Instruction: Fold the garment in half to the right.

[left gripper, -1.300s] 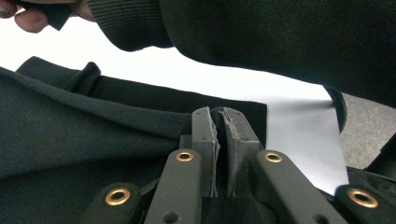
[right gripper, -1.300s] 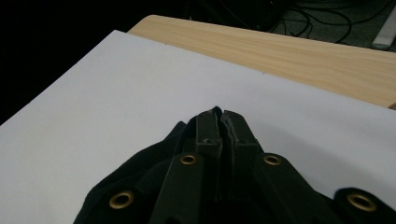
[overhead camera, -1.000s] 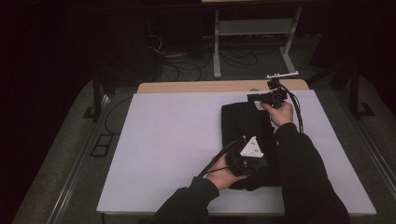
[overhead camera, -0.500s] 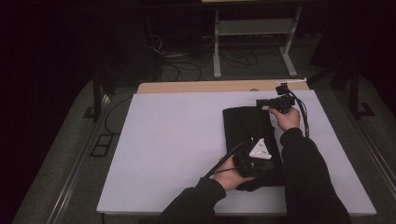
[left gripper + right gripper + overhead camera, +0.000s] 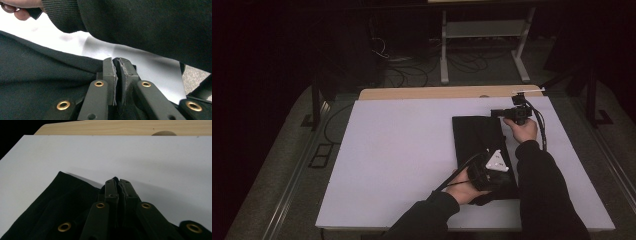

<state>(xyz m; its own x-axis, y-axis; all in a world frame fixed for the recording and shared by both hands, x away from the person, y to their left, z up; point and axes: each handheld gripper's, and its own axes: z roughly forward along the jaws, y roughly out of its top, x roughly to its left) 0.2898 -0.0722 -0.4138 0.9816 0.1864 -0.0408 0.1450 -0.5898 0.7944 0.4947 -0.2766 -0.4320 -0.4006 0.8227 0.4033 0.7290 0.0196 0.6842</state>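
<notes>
1. Work surface: a white table (image 5: 402, 160) carries a black cloth (image 5: 479, 137), folded into a long rectangle on the table's right half, its long side running away from me.
2. Left gripper (image 5: 492, 176): I hold it at the near end of the cloth, by its right edge. In the left gripper view my jaws are pressed together with the cloth's edge (image 5: 62, 75) pinched between the pads (a thin fold of black fabric shows at the tips).
3. Right gripper (image 5: 498, 113): I hold it at the far right corner of the cloth. In the right gripper view the jaws are likewise closed, and the cloth's corner (image 5: 62, 202) is clamped between them; the fabric spreads out to the left of the jaws.
4. Arm position: my right sleeve (image 5: 542, 195) lies along the cloth's right side, and in the left gripper view it hangs above the cloth and the jaws.
5. Table edge: a strip of bare wood (image 5: 447, 93) runs along the far side, beyond the white surface.
</notes>
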